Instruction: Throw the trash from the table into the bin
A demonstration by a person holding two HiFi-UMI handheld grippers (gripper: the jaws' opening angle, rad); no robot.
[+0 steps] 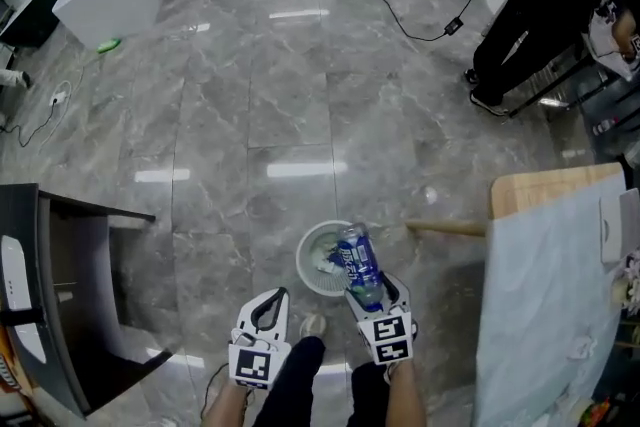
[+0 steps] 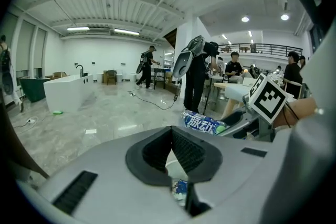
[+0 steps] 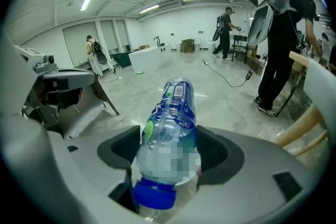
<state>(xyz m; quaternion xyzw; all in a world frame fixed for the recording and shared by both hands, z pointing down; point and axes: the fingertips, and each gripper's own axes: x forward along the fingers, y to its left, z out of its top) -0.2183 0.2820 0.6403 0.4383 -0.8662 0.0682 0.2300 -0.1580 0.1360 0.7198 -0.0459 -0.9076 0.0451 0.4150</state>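
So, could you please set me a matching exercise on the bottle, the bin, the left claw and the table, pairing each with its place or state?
Things:
1. bottle
2. bin
3. left claw
4. table

Places or states:
A. shut and empty
B. on the floor, trash inside
C. at the right of the head view, under a pale cloth
D. held in the right claw, over the bin

Pairs: 1-D, 2-B, 3-A, 4-C
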